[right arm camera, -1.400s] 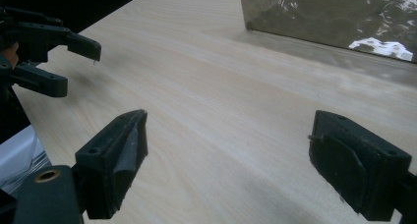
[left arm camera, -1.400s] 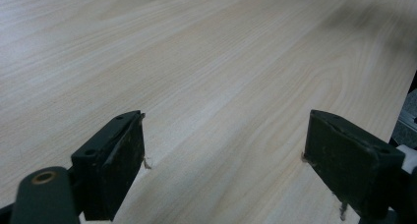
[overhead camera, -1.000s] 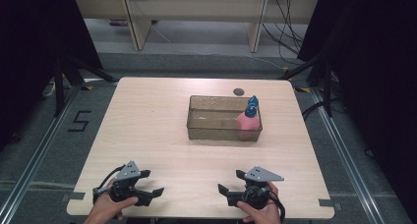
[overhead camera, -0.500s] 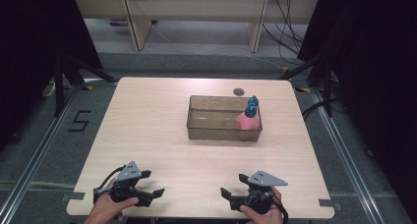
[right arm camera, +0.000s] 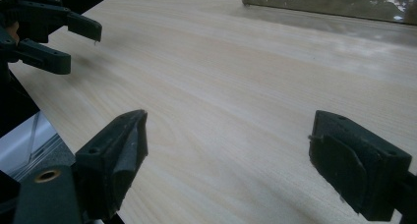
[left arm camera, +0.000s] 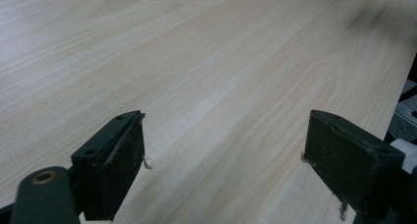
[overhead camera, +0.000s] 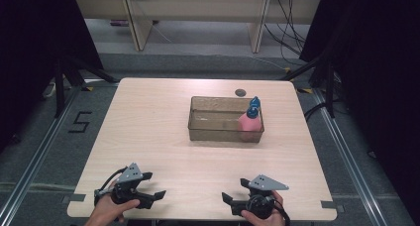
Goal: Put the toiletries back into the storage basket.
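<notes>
A pink bottle [overhead camera: 249, 122] with a blue cap stands upright at the right end of a clear bin [overhead camera: 213, 132] on the far half of the bench [overhead camera: 158, 132]. The left tool [overhead camera: 157, 196] and right tool [overhead camera: 228, 200] sit at the near edge — both spread wide, empty, pointing inward toward each other. A small dark disc [overhead camera: 240, 92] lies just beyond the bin.

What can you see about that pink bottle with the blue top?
The pink bottle stands upright in the right end of the clear, brownish plastic box near the table's far side. Its body looks like pale pink plastic, with a blue top that looks like a pump or spray head. Nothing grips it; both grippers are near the table's front edge.
</notes>
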`<control>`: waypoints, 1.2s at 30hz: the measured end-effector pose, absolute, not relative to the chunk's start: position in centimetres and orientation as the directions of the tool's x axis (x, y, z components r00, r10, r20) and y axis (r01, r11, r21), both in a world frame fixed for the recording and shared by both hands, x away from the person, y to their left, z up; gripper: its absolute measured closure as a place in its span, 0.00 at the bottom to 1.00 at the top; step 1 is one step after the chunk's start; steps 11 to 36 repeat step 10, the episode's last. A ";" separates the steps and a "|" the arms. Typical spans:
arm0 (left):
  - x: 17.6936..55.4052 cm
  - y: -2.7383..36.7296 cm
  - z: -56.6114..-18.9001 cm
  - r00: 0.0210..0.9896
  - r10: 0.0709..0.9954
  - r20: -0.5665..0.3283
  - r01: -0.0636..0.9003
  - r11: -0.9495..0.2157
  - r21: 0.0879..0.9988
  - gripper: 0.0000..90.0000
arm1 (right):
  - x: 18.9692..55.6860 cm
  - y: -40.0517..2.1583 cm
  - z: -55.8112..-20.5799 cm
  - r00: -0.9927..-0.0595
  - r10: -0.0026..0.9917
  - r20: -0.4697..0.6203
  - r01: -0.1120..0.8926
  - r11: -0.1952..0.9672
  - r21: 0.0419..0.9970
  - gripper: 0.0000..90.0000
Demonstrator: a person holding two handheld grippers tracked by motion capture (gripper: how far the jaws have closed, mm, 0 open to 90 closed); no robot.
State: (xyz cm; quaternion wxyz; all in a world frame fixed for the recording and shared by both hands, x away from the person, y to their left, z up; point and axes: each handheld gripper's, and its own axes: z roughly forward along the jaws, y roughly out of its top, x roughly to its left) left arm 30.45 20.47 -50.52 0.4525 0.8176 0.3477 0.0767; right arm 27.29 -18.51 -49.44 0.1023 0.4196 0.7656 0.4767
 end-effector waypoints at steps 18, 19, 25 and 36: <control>30.5 20.4 -50.7 0.744 0.641 -0.187 0.498 -0.345 0.796 0.17 | 27.3 -18.5 -49.5 -0.627 0.737 0.251 0.548 0.188 0.815 0.17; 30.5 20.4 -50.7 0.744 0.641 -0.187 0.498 -0.345 0.796 0.17 | 27.3 -18.5 -49.5 -0.627 0.737 0.251 0.548 0.188 0.815 0.17; 30.5 20.4 -50.7 0.744 0.641 -0.187 0.498 -0.345 0.796 0.17 | 27.3 -18.5 -49.5 -0.627 0.737 0.251 0.548 0.188 0.815 0.17; 30.5 20.4 -50.7 0.744 0.641 -0.187 0.498 -0.345 0.796 0.17 | 27.3 -18.5 -49.5 -0.627 0.737 0.251 0.548 0.188 0.815 0.17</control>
